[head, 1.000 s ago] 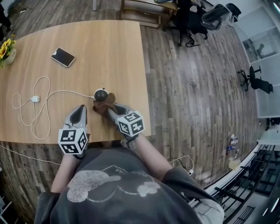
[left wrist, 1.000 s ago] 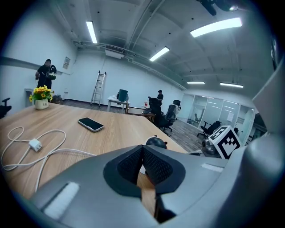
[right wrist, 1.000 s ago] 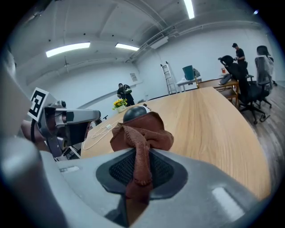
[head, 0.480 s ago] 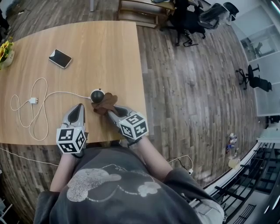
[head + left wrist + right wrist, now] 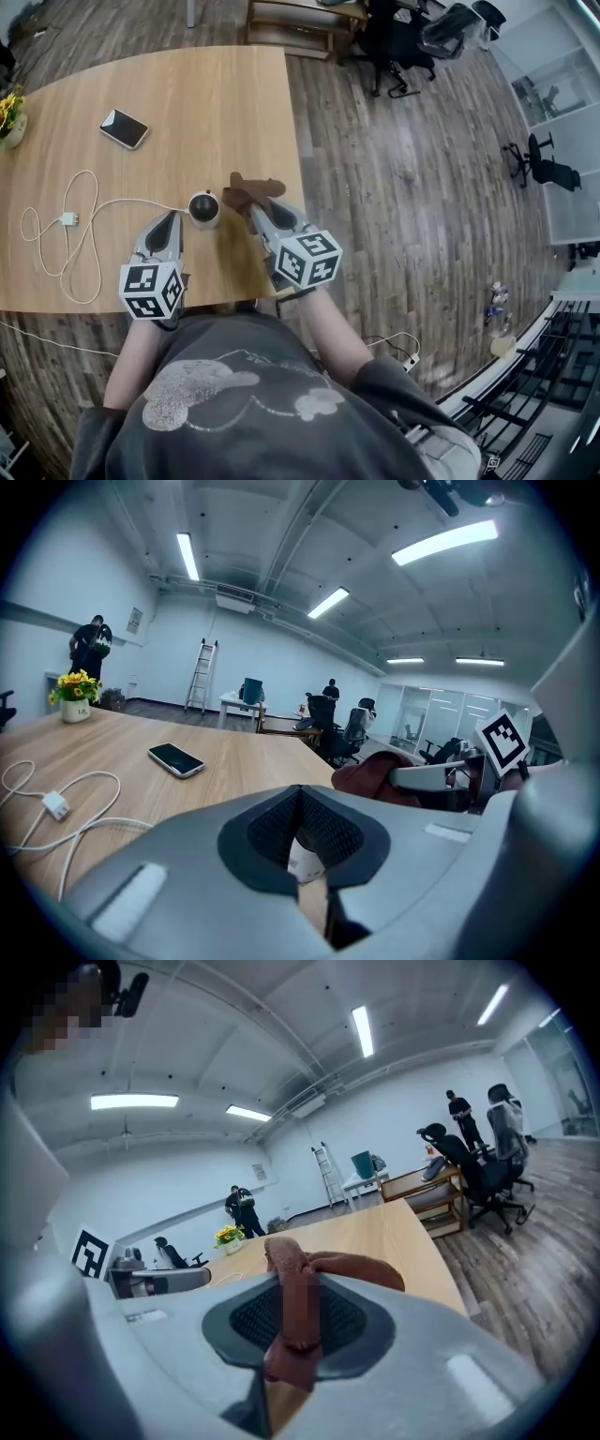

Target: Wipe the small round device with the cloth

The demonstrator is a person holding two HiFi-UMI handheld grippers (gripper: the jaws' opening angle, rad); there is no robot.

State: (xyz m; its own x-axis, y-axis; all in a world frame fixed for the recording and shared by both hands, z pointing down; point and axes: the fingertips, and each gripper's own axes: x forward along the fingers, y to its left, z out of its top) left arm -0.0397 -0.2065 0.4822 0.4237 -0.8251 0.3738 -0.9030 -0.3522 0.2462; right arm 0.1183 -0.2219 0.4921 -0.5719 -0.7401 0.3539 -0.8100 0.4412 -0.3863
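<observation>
The small round device [image 5: 203, 208], dark on top with a pale body, stands uncovered on the wooden table [image 5: 225, 103] near its front right corner. Just to its right, my right gripper [image 5: 255, 208] is shut on the brown cloth [image 5: 251, 190], which it holds bunched above the table. In the right gripper view the cloth [image 5: 337, 1265] is pinched between the jaws and droops over them. My left gripper [image 5: 169, 223] sits left of the device with its jaws shut and holding nothing. Past those jaws, the left gripper view shows a sliver of the device [image 5: 305, 862].
A white cable [image 5: 70, 217] with a plug loops from the device across the table's left part. A black phone [image 5: 124, 128] lies farther back, and yellow flowers [image 5: 9, 108] stand at the left edge. The table's right edge [image 5: 302, 178] is close beside the cloth. Office chairs [image 5: 412, 42] stand beyond.
My right gripper has lifted the cloth off the device and carried it right and slightly away. The device now shows bare. My left gripper has barely moved.
</observation>
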